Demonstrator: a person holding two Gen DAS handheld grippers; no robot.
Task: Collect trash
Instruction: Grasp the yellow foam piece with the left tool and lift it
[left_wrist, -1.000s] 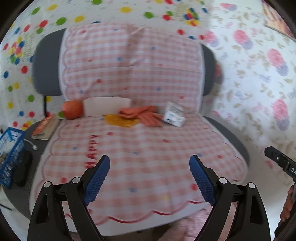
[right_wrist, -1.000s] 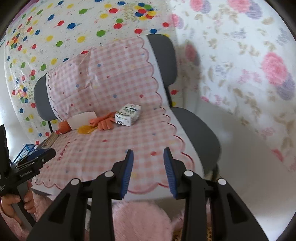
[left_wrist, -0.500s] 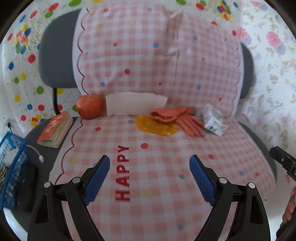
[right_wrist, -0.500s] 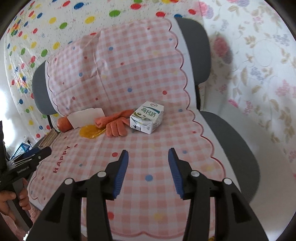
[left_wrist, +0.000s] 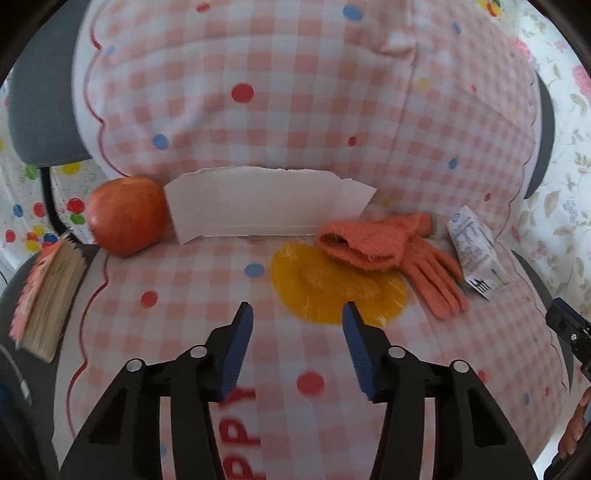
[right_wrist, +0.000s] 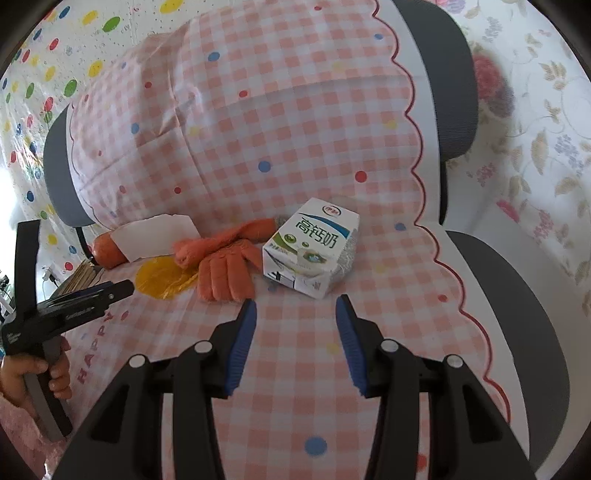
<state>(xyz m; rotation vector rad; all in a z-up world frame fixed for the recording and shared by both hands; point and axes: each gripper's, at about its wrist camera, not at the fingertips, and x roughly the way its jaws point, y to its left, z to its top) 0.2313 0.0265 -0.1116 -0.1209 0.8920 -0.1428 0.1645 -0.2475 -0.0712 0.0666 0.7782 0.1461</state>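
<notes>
On the chair's checked cover lie one apple (left_wrist: 127, 216), one torn white card (left_wrist: 266, 205), one orange glove (left_wrist: 391, 247), one yellow wrapper (left_wrist: 332, 286), one milk carton (right_wrist: 312, 247), and one notebook (left_wrist: 46, 299) beside it.

Home room, cloth-draped chair (left_wrist: 44, 92), floral wallpaper (right_wrist: 546, 122)

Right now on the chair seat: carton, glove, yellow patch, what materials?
Milk carton: coated paperboard, printed, with a silvery foil-like end. Orange glove: fuzzy knit, fibres standing off the cuff. Yellow patch: thin, glossy and wrinkled, probably plastic film or a wrapper; cannot be sure.
</notes>
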